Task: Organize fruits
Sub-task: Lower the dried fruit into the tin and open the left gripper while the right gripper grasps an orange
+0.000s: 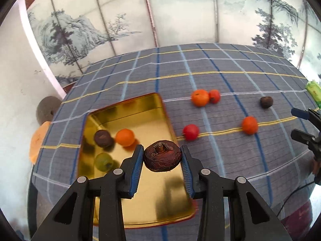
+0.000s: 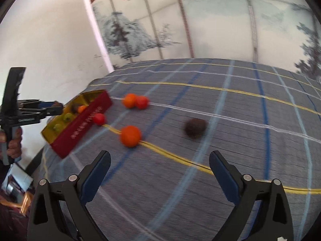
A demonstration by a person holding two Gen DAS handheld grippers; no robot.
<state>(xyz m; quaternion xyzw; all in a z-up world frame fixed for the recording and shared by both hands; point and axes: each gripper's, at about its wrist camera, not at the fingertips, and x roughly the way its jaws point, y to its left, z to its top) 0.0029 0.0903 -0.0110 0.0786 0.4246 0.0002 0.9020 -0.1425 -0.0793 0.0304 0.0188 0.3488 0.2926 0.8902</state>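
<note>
My left gripper (image 1: pixel 162 156) is shut on a wrinkled dark brown fruit (image 1: pixel 163 158) and holds it above the gold tin tray (image 1: pixel 152 104). In the tray lie a brown fruit (image 1: pixel 103 138), an orange fruit (image 1: pixel 125 137) and a green fruit (image 1: pixel 103 161). Loose on the checked cloth are an orange fruit (image 1: pixel 199 97) touching a red one (image 1: pixel 214 96), a red fruit (image 1: pixel 190 132), an orange fruit (image 1: pixel 249 125) and a brown fruit (image 1: pixel 266 102). My right gripper (image 2: pixel 160 160) is open and empty above the cloth, near the orange fruit (image 2: pixel 130 136) and the brown fruit (image 2: pixel 195 127).
The red-sided tray (image 2: pixel 80 124) sits near the table's left edge. A folding screen with ink landscapes (image 1: pixel 180 16) stands behind the table. A green package (image 1: pixel 314 91) lies at the far right edge. A grey round object (image 1: pixel 47 109) sits off the table's left side.
</note>
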